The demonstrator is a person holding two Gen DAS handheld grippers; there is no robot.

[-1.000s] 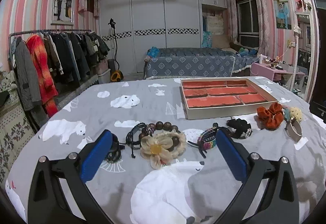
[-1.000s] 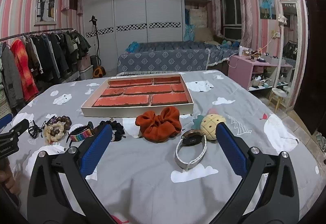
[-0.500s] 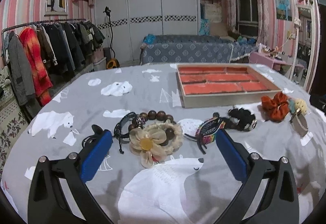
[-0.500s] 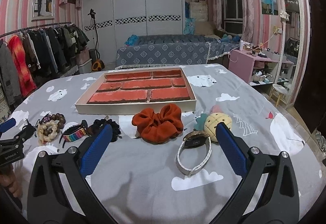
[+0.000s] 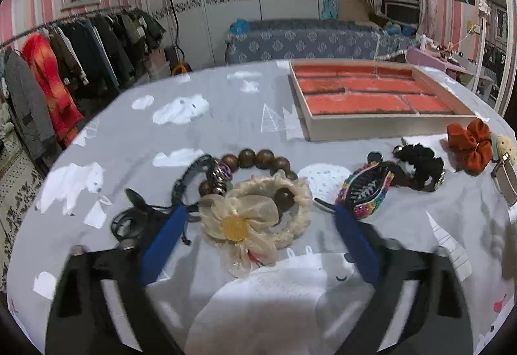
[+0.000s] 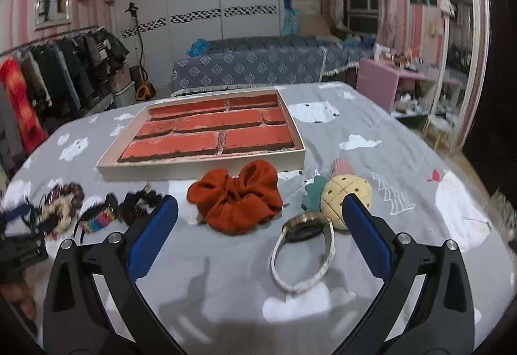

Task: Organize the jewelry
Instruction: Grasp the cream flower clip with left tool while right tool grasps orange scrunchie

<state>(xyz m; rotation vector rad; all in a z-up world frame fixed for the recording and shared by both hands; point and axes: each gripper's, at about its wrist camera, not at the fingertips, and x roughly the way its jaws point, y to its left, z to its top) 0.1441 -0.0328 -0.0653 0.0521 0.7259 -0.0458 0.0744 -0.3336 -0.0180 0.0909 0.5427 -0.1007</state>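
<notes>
A cream flower hair tie (image 5: 245, 219) lies on the grey cloth between the jaws of my left gripper (image 5: 260, 209). The jaws are closing, and the blue pads (image 5: 164, 238) stand a little off it on both sides. Around it lie a wooden bead bracelet (image 5: 258, 158), a rainbow hair claw (image 5: 365, 190) and a black scrunchie (image 5: 420, 161). My right gripper (image 6: 260, 203) is open, low over the cloth, with an orange scrunchie (image 6: 236, 200) and a white-strapped watch (image 6: 303, 245) in front of it. The brick-lined tray (image 6: 200, 169) sits behind them.
A pineapple toy (image 6: 349, 193) rests right of the watch. A black cord loop (image 5: 129, 222) lies by the left finger. A clothes rack (image 5: 64, 64) stands at the left, a bed (image 5: 307, 38) at the back and a pink dresser (image 6: 387, 87) at the right.
The left gripper has come forward and down over the flower hair tie and its jaws have narrowed. The right gripper has moved closer to the scrunchie and watch.
</notes>
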